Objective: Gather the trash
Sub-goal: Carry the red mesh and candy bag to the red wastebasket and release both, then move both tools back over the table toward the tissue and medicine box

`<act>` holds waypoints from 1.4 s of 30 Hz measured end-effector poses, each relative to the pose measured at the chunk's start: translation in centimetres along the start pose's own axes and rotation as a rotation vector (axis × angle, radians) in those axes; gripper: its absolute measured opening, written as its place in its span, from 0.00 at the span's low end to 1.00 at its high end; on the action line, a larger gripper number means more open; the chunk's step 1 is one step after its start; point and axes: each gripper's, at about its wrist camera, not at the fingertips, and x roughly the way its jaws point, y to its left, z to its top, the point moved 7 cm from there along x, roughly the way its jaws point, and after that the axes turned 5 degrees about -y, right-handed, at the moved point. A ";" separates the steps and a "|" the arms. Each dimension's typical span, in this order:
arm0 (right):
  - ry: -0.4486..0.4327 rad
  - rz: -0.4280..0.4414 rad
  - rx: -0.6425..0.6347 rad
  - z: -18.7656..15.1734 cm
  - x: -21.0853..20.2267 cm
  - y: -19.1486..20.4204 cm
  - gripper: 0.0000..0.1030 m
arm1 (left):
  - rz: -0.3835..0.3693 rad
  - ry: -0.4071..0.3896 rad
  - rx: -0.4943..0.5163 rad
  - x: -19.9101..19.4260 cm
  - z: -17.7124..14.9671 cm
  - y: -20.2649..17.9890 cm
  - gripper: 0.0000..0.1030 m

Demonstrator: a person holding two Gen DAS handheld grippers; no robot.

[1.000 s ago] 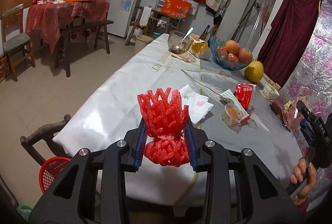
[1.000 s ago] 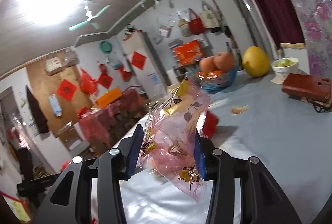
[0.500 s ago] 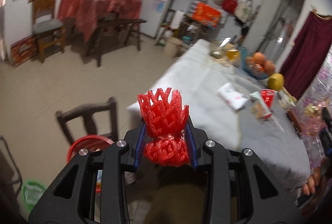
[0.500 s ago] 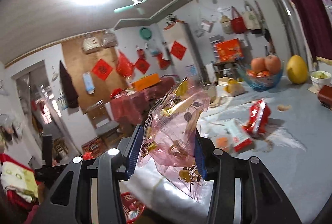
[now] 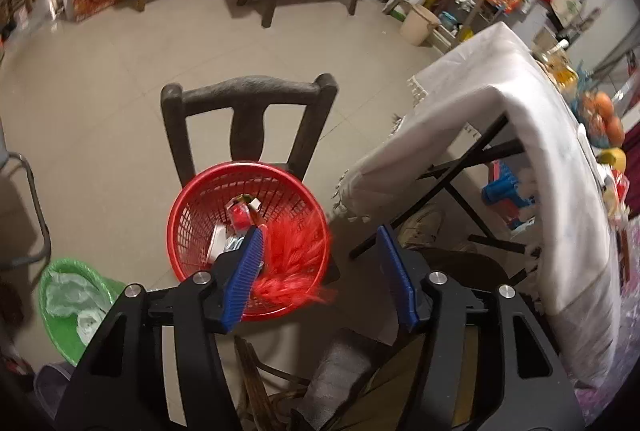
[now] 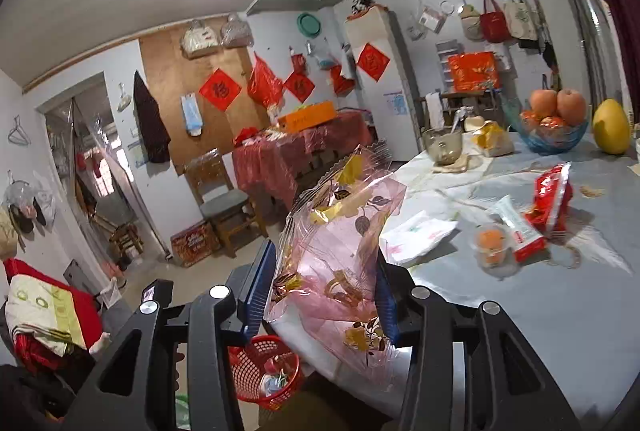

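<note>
Over red basket, left gripper opening, foam net blurred, seemingly loose; right gripper clamps pink wrapper.

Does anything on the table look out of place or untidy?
Yes. Loose trash lies on the table: a red wrapper propped at an angle, a white tube, a small clear cup and a white napkin. Nothing looks spilled.

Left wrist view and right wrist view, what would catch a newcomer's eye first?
In the left wrist view, a blurred red foam net is dropping from the left gripper, whose jaws are opening, over the red basket on the floor by a dark chair. In the right wrist view, the right gripper clamps a pink wrapper at the table edge.
</note>
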 end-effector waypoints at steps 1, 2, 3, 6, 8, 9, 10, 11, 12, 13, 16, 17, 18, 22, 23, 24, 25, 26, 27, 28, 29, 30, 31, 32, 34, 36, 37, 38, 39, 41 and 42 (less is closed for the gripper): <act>0.011 0.007 -0.002 -0.2 0.5 0.4 0.45 | 0.012 -0.014 -0.013 -0.3 0.2 0.6 0.68; 0.021 0.012 -0.003 -0.4 0.9 0.6 0.45 | 0.031 -0.031 -0.025 -0.6 0.4 1.1 0.71; 0.035 0.020 -0.004 -0.7 1.4 1.1 0.45 | 0.051 -0.048 -0.035 -0.9 0.6 1.6 0.76; 0.082 0.047 -0.019 -1.8 2.9 2.6 0.45 | 0.105 -0.096 -0.076 -1.7 1.3 3.0 0.83; 0.127 0.080 -0.036 -2.7 4.1 4.3 0.46 | 0.146 -0.127 -0.131 -2.3 1.6 4.3 0.88; 0.150 0.098 -0.050 -3.3 4.8 5.2 0.46 | 0.173 -0.141 -0.159 -2.6 1.6 5.0 0.89; 0.171 0.115 -0.067 -3.8 5.5 6.1 0.46 | 0.191 -0.149 -0.176 -2.8 1.8 5.6 0.89; 0.188 0.131 -0.080 -4.2 6.1 7.1 0.46 | 0.216 -0.158 -0.199 -3.0 1.8 6.5 0.90; 0.217 0.159 -0.096 -4.9 6.9 8.4 0.47 | 0.231 -0.163 -0.215 -3.2 1.9 7.1 0.90; 0.242 0.182 -0.110 -5.7 7.6 9.5 0.47 | 0.257 -0.172 -0.242 -3.4 1.9 8.0 0.90; 0.332 0.253 -0.161 -8.2 10.4 13.2 0.48 | 0.319 -0.200 -0.325 -4.1 1.9 10.7 0.90; 0.361 0.276 -0.174 -9.1 11.3 14.3 0.48 | 0.332 -0.209 -0.350 -4.4 1.8 11.4 0.90; 0.386 0.294 -0.187 -9.9 12.1 15.2 0.48 | 0.349 -0.222 -0.381 -4.7 1.8 12.2 0.90; 0.494 0.357 -0.228 -13.4 16.6 18.8 0.49 | 0.402 -0.273 -0.453 -6.0 1.7 14.4 0.90; 0.524 0.371 -0.235 -14.4 17.9 19.5 0.52 | 0.416 -0.282 -0.462 -6.3 1.7 14.8 0.90; 0.556 0.382 -0.248 -15.3 19.1 20.2 0.63 | 0.424 -0.288 -0.467 -6.5 1.7 14.9 0.90; 0.607 0.384 -0.274 -16.9 20.7 21.0 0.69 | 0.430 -0.295 -0.472 -6.7 1.7 15.2 0.90; 0.626 0.370 -0.291 -17.7 21.7 21.3 0.72 | 0.434 -0.298 -0.473 -6.8 1.7 15.3 0.90; 0.634 0.353 -0.305 -18.3 22.4 21.6 0.72 | 0.439 -0.302 -0.471 -7.0 1.8 15.3 0.90; 0.643 0.336 -0.312 -18.6 23.1 21.8 0.72 | 0.444 -0.306 -0.467 -7.1 1.8 15.1 0.90; 0.642 0.335 -0.303 -18.5 23.3 21.9 0.72 | 0.447 -0.308 -0.464 -7.0 1.8 15.1 0.90; 0.630 0.338 -0.284 -18.1 23.2 21.8 0.73 | 0.449 -0.311 -0.458 -7.1 1.9 15.0 0.90; 0.611 0.346 -0.259 -17.4 22.9 21.7 0.76 | 0.449 -0.310 -0.450 -7.0 1.9 15.0 0.90; 0.598 0.350 -0.246 -16.9 22.6 21.3 0.81 | 0.446 -0.306 -0.441 -6.9 1.9 14.7 0.90; 0.557 0.344 -0.231 -15.4 22.0 20.8 0.81 | 0.439 -0.300 -0.420 -6.6 2.0 14.2 0.90; 0.525 0.340 -0.222 -14.2 21.2 20.4 0.81 | 0.443 -0.297 -0.396 -6.4 2.1 13.7 0.90; 0.513 0.337 -0.218 -13.6 20.7 19.9 0.81 | 0.442 -0.299 -0.390 -6.4 2.1 13.5 0.90; 0.490 0.329 -0.214 -12.8 20.1 19.4 0.81 | 0.439 -0.304 -0.383 -6.5 2.2 13.3 0.90; 0.464 0.317 -0.211 -11.9 19.4 18.9 0.81 | 0.436 -0.309 -0.377 -6.5 2.2 13.1 0.90; 0.428 0.295 -0.203 -10.6 18.4 17.6 0.81 | 0.437 -0.318 -0.360 -6.7 2.3 12.6 0.90; 0.406 0.283 -0.192 -9.8 17.6 16.8 0.82 | 0.434 -0.320 -0.354 -6.8 2.3 12.4 0.90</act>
